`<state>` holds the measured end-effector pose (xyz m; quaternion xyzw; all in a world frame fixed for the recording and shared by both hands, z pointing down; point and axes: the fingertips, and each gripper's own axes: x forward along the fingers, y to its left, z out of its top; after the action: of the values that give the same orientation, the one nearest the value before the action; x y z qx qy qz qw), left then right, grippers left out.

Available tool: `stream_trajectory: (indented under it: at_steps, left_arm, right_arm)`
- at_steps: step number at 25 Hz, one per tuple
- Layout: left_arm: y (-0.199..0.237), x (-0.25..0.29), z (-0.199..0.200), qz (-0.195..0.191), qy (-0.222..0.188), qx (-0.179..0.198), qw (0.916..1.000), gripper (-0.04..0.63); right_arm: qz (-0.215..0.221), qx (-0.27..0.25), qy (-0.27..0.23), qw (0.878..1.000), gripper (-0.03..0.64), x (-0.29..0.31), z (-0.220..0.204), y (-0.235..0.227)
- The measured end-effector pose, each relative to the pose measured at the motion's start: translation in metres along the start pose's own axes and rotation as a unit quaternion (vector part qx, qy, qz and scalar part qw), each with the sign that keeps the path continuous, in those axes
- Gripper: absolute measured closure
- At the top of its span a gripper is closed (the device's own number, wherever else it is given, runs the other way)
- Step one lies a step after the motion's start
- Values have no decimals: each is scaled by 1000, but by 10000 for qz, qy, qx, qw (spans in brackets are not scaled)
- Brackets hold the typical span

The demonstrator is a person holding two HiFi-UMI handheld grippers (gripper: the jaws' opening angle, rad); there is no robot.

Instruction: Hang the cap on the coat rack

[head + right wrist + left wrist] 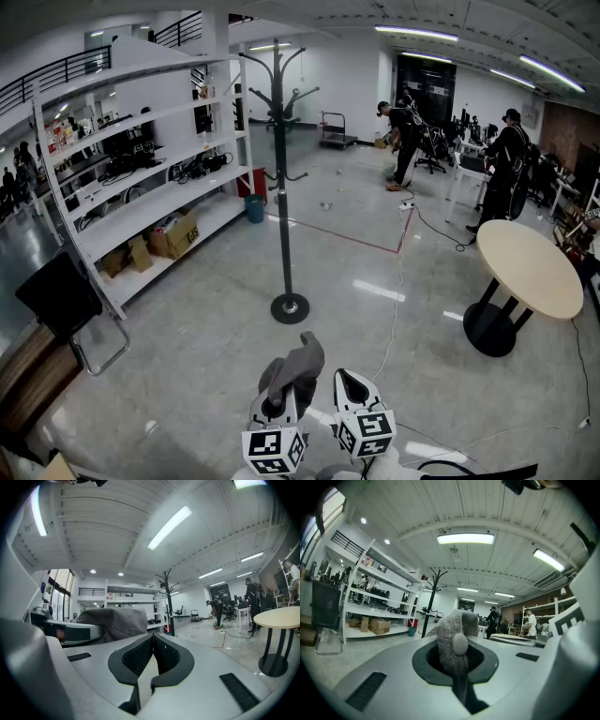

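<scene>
My left gripper (279, 405) is shut on a grey cap (294, 369), which sticks up above its jaws at the bottom middle of the head view. In the left gripper view the cap (457, 639) is pinched between the pads, its top button facing the camera. My right gripper (349, 384) is just to the right of it, shut with nothing between its pads (151, 654); the cap (115, 623) shows to its left. The black coat rack (281, 169) stands on the floor ahead, its hooks bare, well beyond both grippers.
White shelving (141, 178) with boxes and gear runs along the left. A black chair (61, 300) stands at the near left, a round table (527, 267) at the right. A cable (394, 309) trails across the floor. People (403, 141) work at the back.
</scene>
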<state>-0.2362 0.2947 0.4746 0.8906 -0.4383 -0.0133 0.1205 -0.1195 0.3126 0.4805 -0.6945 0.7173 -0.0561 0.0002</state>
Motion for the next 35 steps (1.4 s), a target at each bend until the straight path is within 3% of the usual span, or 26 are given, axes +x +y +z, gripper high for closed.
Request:
stream_trajectory:
  at_steps: [20,35]
  left_arm:
    - [34,11,1,188,-11,-108,9998,589]
    - [39,70,3,230,-15,-122,9997,589]
  right_arm:
    - [22,-87,-37,10000,606,27,5,8]
    - [91,-83,16,9999,606,76,6,-24]
